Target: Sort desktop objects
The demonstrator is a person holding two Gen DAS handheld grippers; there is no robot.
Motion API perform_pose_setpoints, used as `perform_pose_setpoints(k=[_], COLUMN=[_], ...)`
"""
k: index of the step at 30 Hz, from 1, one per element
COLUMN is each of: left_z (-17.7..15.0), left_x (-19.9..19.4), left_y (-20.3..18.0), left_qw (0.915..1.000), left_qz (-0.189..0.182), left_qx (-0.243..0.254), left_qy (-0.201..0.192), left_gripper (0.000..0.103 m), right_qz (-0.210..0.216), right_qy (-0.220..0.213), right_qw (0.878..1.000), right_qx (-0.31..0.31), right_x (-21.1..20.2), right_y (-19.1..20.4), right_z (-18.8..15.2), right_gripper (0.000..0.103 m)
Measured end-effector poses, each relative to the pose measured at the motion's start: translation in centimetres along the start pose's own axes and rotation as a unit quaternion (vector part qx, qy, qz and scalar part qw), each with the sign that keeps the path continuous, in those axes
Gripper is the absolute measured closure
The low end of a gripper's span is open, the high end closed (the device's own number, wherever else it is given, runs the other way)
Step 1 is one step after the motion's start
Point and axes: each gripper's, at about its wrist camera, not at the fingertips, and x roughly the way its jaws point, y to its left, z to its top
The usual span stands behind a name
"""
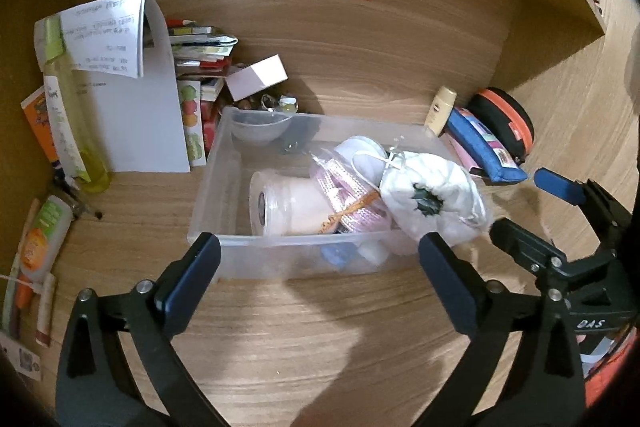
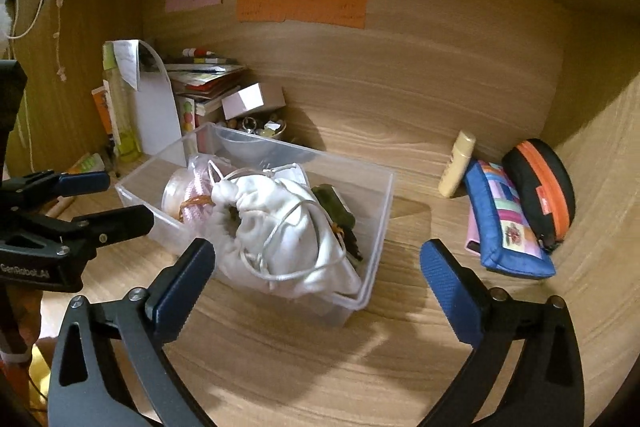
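Both grippers released, nothing between the fingers. Left gripper [image 1: 320, 259] sits at bottom centre of the left wrist view, jaws spread wide just short of the near wall of the clear plastic bin [image 1: 224, 187], not touching it. Right gripper [image 2: 318, 263] at bottom centre of the right wrist view, jaws equally wide; the left finger tip overlaps the white drawstring bag [image 2: 280, 239] in the picture, contact cannot be told. Bag lies in the bin's near right corner, bulging over the rim, cord loops loose on top. Also in the bin: a roll in clear wrap [image 1: 280, 205], a pink woven item [image 1: 352, 199], a dark green object [image 2: 334, 209] beside the bag. Outside the bin on the wooden desk [image 1: 300, 327]: blue patchwork pouch [image 2: 508, 231] and black-orange zip case [image 2: 540, 195] at right of frame, touching each other, cream tube [image 2: 458, 163] standing just left of them. Upper left: curled white paper [image 1: 132, 87], stacked books [image 1: 200, 55], yellow-green bottle [image 1: 68, 115]. Coloured notes [image 2: 300, 3] stuck on the back panel.
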Motion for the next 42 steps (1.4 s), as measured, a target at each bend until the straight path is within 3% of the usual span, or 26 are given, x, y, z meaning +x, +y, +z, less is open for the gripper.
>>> perform_pose_setpoints(k=[8, 18, 26, 42], left_z=[-0.5, -1.2, -1.8, -2.3], left_x=[-2.0, -3.9, -4.1, -4.6], left_y=[-1.0, -2.1, -2.1, -1.9], left_qw=[0.9989, 0.9950, 0.9925, 0.9918], left_qz=[0.038, 0.073, 0.094, 0.096], left_qx=[0.010, 0.024, 0.032, 0.035], left_qy=[-0.025, -0.064, -0.071, -0.076], left_gripper=[0.003, 0.003, 0.003, 0.003], right_qz=[-0.019, -0.003, -0.002, 0.001], right_qy=[-0.021, -0.039, -0.048, -0.054], right_qw=[1.000, 0.999, 0.999, 0.998], right_qx=[0.005, 0.021, 0.018, 0.030], right_x=[-3.0, -5.2, -6.4, -6.9], right_y=[-0.3, -0.7, 0.0, 0.2], right_z=[-1.2, -1.4, -1.6, -2.0], right_gripper=[0.000, 0.000, 0.000, 0.000])
